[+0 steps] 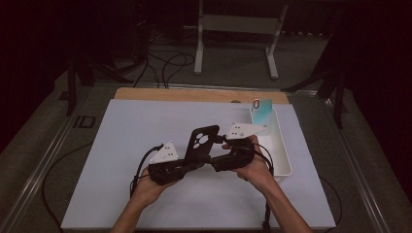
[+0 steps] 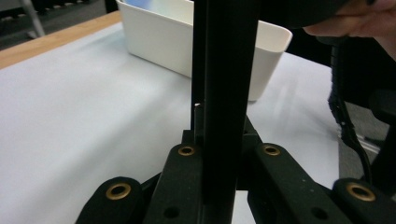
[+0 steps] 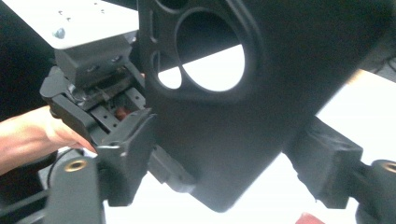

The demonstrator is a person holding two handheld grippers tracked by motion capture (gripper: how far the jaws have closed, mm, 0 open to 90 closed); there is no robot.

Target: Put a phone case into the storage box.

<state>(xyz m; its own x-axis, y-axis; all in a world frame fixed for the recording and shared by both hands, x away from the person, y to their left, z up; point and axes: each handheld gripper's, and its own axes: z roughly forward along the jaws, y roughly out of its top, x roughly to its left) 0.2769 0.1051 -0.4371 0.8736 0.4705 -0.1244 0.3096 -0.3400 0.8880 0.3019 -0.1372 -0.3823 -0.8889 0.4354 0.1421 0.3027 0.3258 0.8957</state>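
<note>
Left of the white bin: a black phone case, upright above the table.
Left gripper: clenched on the case's lower edge — holding it steady.
Right gripper: jaws spread, pads apparently off the case — likely a handover.

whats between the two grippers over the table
A black phone case, standing between the left gripper and the right gripper in the high view.
</note>
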